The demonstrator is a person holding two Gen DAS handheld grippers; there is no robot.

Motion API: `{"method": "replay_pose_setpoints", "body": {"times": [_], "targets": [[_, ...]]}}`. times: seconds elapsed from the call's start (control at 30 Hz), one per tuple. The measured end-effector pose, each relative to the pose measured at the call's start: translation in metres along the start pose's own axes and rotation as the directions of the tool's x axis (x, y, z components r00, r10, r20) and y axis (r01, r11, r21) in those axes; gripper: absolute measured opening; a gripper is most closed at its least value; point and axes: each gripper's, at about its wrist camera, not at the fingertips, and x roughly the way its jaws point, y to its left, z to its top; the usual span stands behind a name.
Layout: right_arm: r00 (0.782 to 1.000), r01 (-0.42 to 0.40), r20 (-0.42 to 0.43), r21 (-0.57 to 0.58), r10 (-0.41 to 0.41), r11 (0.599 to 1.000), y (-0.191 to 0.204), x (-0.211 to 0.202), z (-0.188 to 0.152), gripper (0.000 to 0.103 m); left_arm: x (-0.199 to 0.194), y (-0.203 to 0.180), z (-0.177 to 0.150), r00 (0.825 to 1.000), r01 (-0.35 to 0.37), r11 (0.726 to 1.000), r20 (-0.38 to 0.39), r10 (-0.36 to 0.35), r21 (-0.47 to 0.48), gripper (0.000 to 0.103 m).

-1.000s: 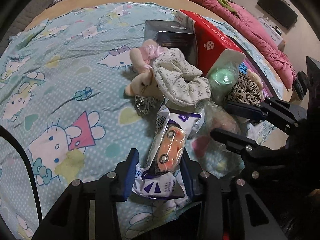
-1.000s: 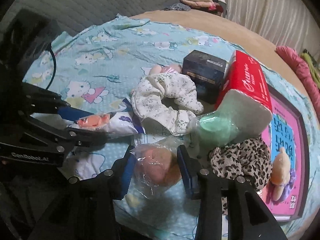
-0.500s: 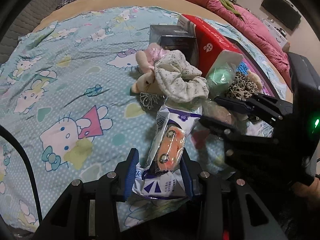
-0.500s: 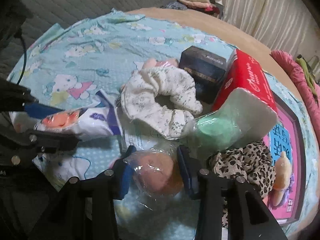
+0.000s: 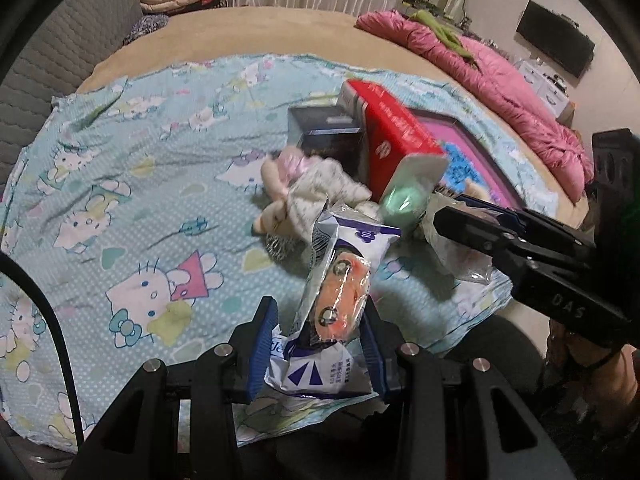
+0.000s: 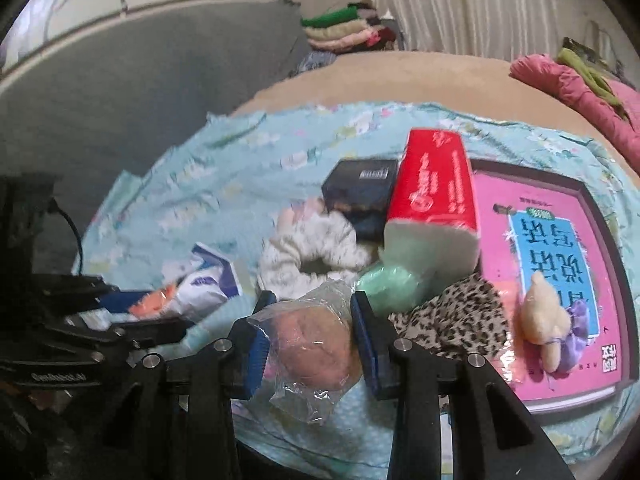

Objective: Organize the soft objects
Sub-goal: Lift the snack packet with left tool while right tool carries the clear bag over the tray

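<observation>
Carrying well meant keeping both grips light: the orange toy packet (image 5: 340,292) was clamped in the left claw (image 5: 316,344), the bagged peach plush (image 6: 316,344) in the right claw (image 6: 312,344), both held near the red box (image 6: 434,178).

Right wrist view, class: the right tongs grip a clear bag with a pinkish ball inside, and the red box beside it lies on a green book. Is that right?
Not quite. The book is pink with a blue panel, not green, as the right wrist view shows. The rest holds: the right tongs grip the clear bag with the pinkish ball, and the red box lies on that book.
</observation>
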Motion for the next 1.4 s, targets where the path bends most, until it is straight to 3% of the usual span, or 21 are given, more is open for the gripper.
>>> {"method": "replay_pose_setpoints", "body": {"times": [0.23, 0.67, 1.4], "targets": [[0.994, -0.009, 0.105, 0.043, 0.004, 0.999, -0.007, -0.042, 0.013, 0.039, -0.015, -0.022, 0.016, 0.998, 0.051, 0.999, 0.033, -0.051, 0.000, 0.041], [0.974, 0.025, 0.221, 0.136, -0.055, 0.990, -0.048, -0.085, 0.018, 0.039, -0.026, -0.084, 0.041, 0.995, 0.053, 0.993, 0.079, -0.061, 0.101, 0.041], [0.925, 0.058, 0.335, 0.340, -0.179, 0.939, -0.137, -0.135, -0.005, 0.039, 0.012, -0.183, 0.066, 0.996, 0.054, 0.961, 0.049, -0.070, 0.271, 0.041]]}}
